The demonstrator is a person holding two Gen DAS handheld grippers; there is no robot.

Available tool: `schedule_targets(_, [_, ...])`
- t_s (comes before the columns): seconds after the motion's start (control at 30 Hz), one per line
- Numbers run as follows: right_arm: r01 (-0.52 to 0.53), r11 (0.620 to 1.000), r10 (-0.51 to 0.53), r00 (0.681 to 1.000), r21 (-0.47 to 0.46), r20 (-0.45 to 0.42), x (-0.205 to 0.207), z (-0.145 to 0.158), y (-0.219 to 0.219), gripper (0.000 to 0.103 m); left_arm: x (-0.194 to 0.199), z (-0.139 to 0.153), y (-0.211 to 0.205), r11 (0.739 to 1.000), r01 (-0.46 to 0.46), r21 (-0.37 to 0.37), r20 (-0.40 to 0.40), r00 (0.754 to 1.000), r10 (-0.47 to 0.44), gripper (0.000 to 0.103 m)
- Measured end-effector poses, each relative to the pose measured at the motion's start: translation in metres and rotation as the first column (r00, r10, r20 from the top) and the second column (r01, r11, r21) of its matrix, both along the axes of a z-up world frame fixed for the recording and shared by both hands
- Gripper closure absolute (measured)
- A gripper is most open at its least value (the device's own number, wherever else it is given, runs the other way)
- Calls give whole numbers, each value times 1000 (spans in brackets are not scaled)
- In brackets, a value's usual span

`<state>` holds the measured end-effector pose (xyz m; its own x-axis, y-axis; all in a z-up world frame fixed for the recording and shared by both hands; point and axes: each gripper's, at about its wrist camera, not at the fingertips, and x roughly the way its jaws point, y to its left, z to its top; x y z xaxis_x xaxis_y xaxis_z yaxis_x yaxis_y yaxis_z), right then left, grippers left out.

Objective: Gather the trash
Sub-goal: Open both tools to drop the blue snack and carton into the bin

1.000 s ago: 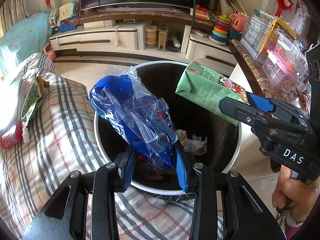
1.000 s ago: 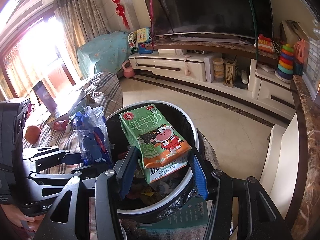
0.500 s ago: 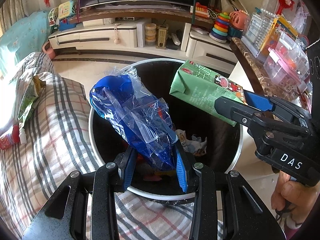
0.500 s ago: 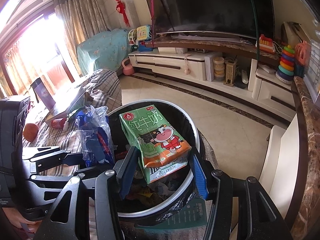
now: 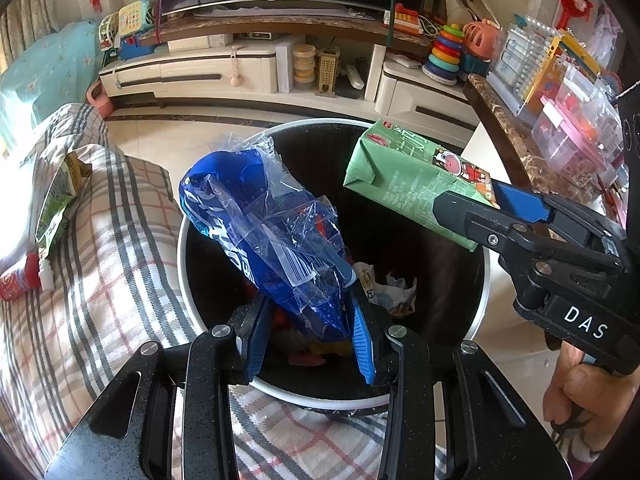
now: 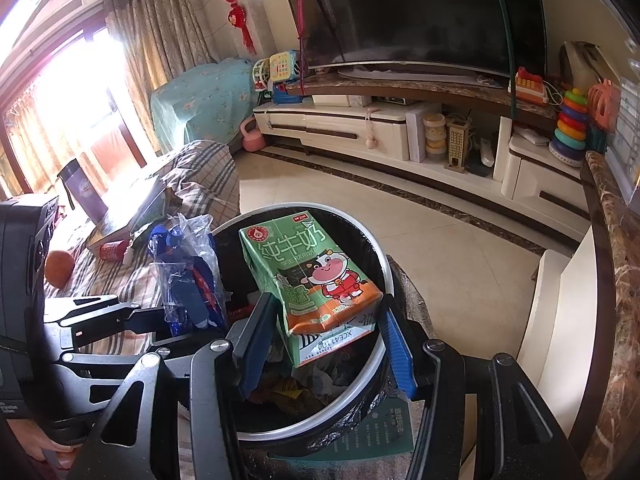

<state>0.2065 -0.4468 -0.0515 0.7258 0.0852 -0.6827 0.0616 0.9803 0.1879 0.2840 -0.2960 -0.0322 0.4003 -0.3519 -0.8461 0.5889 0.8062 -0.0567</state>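
My left gripper (image 5: 310, 332) is shut on a crumpled blue plastic wrapper (image 5: 264, 232) and holds it over the open round trash bin (image 5: 184, 240), black inside with a white rim. My right gripper (image 6: 326, 340) is shut on a green milk carton (image 6: 308, 276) with a cartoon cow and holds it over the same bin (image 6: 384, 272). The carton (image 5: 408, 184) and right gripper (image 5: 492, 212) show in the left wrist view at right. The wrapper (image 6: 188, 276) shows in the right wrist view at left. Crumpled trash (image 5: 384, 292) lies at the bin's bottom.
A plaid-covered sofa (image 5: 88, 264) is left of the bin, with a green packet (image 5: 56, 196) and a small red bottle (image 5: 20, 280) on it. A marble-topped counter (image 5: 508, 136) with plastic boxes stands right. A TV cabinet (image 6: 360, 128) lines the far wall across bare tiled floor.
Both grippers have edged slightly further over the bin, each keeping hold of its item. The carton has shifted a little toward the bin's middle.
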Motion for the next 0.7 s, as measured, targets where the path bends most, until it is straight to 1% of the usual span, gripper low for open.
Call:
schedule_targets(0.23, [7,1000,-7,1000,8,-5,3,0,-4,49,-3,2,0,1000,-4,8,10,1000,4,67])
schedule_targets(0.27, [8,1000,-8,1000,17,-6,3,-1,-5,49,-2,3,0,1000,-7,16,9,1000,7,64])
schedule_targets(0.37, [7,998,-7,1000,55,-7,3,0,-9,49,-3,4,3,1000,-23,19,16,1000,23,50])
schedule_targets(0.43, [14,998,-14,1000,55,2,0,2,-9,48,-5,5,7,999,-30,17,30,999,30,46])
schedule_targets(0.5, [21,998,-22,1000,65,14,-6,5,-8,46,-10,9,13,999,-41,20,52,998,39,39])
schedule_targets(0.57, [25,997,-27,999,77,25,-11,9,-7,45,-15,13,18,999,-43,5,67,997,43,37])
schedule_targets(0.63, [25,996,-29,999,89,45,-20,14,-5,39,-23,18,25,998,-53,-15,85,995,54,35])
schedule_targets(0.67, [24,996,-29,998,91,53,-24,15,-3,37,-27,20,29,998,-63,-25,92,994,65,32])
schedule_targets(0.7, [22,995,-28,997,97,66,-30,18,-1,33,-31,22,33,997,-71,-35,98,992,74,29])
